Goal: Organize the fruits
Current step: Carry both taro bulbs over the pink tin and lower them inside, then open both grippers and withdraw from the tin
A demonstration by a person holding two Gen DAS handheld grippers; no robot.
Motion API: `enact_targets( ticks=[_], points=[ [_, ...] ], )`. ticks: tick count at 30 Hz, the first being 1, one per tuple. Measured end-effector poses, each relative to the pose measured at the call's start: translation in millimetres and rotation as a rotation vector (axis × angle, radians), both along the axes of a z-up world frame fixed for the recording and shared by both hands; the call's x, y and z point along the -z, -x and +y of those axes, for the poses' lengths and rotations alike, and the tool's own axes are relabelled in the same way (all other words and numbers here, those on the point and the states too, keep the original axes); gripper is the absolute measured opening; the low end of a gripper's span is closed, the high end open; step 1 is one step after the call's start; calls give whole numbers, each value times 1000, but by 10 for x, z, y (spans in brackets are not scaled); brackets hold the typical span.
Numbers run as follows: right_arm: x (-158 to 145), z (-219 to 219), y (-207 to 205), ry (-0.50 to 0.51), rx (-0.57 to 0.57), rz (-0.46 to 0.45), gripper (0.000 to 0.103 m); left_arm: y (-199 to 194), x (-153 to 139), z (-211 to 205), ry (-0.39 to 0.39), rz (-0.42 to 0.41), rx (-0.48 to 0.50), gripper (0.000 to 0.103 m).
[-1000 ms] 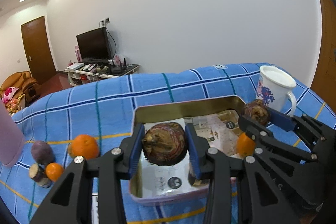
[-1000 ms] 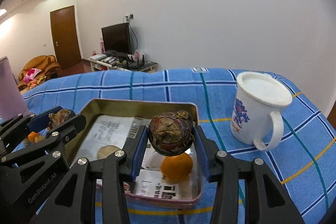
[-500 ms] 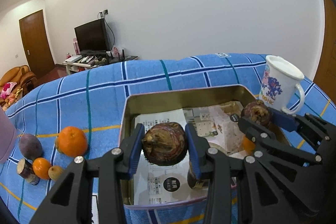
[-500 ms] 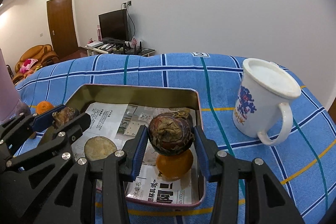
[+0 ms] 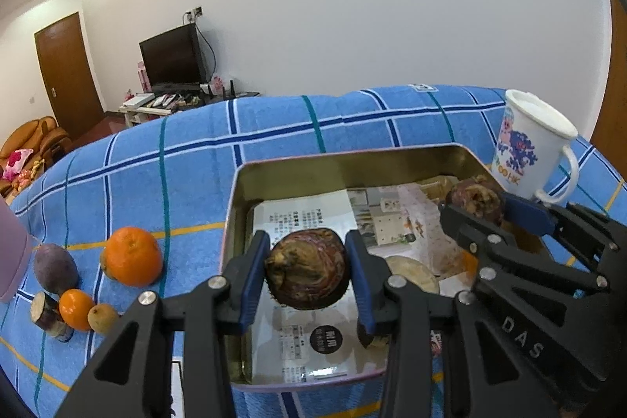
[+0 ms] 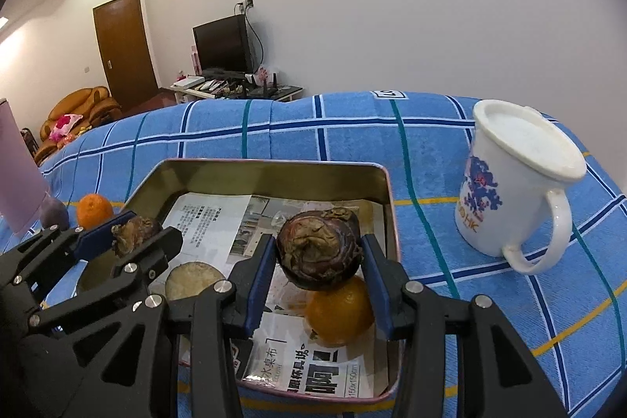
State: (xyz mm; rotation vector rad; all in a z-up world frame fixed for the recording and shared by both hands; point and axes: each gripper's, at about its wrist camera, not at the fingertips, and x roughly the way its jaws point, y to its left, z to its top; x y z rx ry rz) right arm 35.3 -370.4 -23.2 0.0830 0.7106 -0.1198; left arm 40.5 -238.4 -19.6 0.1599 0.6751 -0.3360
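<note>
I am holding a brown wrinkled fruit clenched in each hand-held gripper, left (image 5: 307, 275) and right (image 6: 318, 257), over the paper-lined tin (image 5: 352, 163), so both can drop inside.

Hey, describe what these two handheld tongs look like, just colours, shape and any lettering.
Both the left tongs and the right tongs are matte black angular linkages with triangular cut-outs and silver round screw heads. Each finger carries a flat blue pad. White embossed "DAS" lettering shows on the right tongs in the left wrist view. No cables or sleeves visible.
</note>
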Motion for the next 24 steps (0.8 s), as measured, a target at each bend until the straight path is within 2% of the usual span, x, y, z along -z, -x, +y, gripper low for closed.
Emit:
enact_targets(
  ticks=[10,14,17,20,21,23,24],
  points=[
    [0,-11,6,-30,-9,-3,49,-15,21,36,4,22,-14,44],
    [-20,-44,47,-47,-3,-16,50,3,3,75,8,11,-36,56],
    [-59,-112,104,-86,4,-43,51,22,-7,107,27,11,-33,59],
    [-105,-219,152,-189,-6,-83,79,108,-45,64,23,-7,-4,78],
    [-128,-244,180,-225,-11,-109,80,149,-69,40,8,-30,-3,82],
    [-169,-267,220,-234,-7,-141,80,241,-117,-5,-21,-89,0,103],
    [-196,-275,251,-224,4,-161,80,286,-146,-17,-31,-121,1,103]
  ],
)
